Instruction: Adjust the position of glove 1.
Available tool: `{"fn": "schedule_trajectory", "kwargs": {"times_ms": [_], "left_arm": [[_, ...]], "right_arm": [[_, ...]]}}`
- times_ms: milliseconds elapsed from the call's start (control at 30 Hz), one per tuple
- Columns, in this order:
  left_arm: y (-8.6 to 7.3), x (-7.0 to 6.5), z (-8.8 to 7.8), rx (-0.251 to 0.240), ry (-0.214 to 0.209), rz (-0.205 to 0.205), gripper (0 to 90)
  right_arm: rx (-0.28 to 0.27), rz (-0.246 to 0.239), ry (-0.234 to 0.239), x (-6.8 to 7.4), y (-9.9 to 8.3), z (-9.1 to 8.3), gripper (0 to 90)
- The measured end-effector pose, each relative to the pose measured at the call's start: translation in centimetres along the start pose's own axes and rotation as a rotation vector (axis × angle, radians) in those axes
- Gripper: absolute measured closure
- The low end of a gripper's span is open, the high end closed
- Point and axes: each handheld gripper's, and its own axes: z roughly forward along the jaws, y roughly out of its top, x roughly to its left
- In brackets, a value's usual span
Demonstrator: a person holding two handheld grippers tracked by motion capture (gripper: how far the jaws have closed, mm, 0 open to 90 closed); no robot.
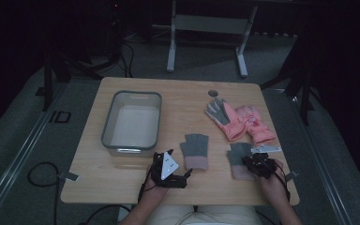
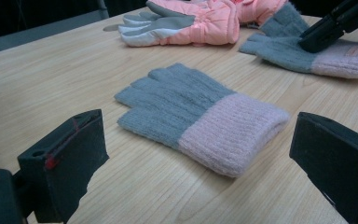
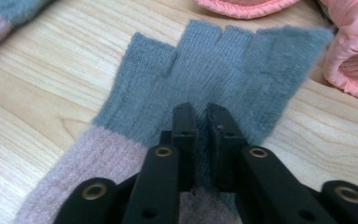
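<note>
Wooden table bears an empty bin; right tool pinches a knit glove, left tool gapes

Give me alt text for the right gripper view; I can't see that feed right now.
The right gripper has its two black jaws pinched shut on a fold of the grey knit glove with a pink cuff, which lies flat on the wooden table. Padded pink gloves lie past its fingertips at the top and right edges.
</note>
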Motion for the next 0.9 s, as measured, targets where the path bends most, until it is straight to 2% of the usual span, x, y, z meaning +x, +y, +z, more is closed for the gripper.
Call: {"fn": "schedule_trajectory", "kwargs": {"times_ms": [200, 333, 467, 600, 633, 667, 833, 867, 900], "left_arm": [[0.0, 0.0, 0.1, 0.008, 0.002, -0.003, 3.0], [0.0, 0.1, 0.0, 0.008, 0.017, -0.008, 1.9], [0.0, 0.0, 0.0, 0.002, 0.017, -0.011, 1.2], [0.0, 0.1, 0.0, -0.004, 0.013, -0.013, 0.6], [0.0, 0.1, 0.0, -0.004, 0.013, -0.013, 0.6], [0.0, 0.1, -0.1, -0.007, 0.013, -0.017, 0.6], [-0.1, 0.3, -0.1, -0.013, 0.006, -0.037, 0.0], [-0.1, 0.3, -0.1, -0.013, 0.006, -0.037, 0.0], [-0.1, 0.3, -0.1, -0.013, -0.001, -0.038, 0.0]], "right_arm": [[-0.010, 0.045, 0.022, 0.1, 0.2, -0.5, 84.6], [-0.050, 0.058, 0.034, 0.5, 1.2, -1.8, 84.6], [-0.099, 0.077, 0.049, 0.7, 2.7, -3.2, 84.6], [-0.139, 0.074, 0.049, 1.0, 4.3, -4.3, 84.6], [-0.139, 0.074, 0.049, 1.0, 4.3, -4.3, 84.6], [-0.157, 0.071, 0.050, 1.2, 5.3, -4.6, 84.6], [-0.196, 0.059, 0.065, 2.2, 7.9, -4.9, 84.6], [-0.196, 0.059, 0.065, 2.2, 7.9, -4.9, 84.6], [-0.211, 0.055, 0.073, 2.8, 8.9, -4.9, 84.6]]}}
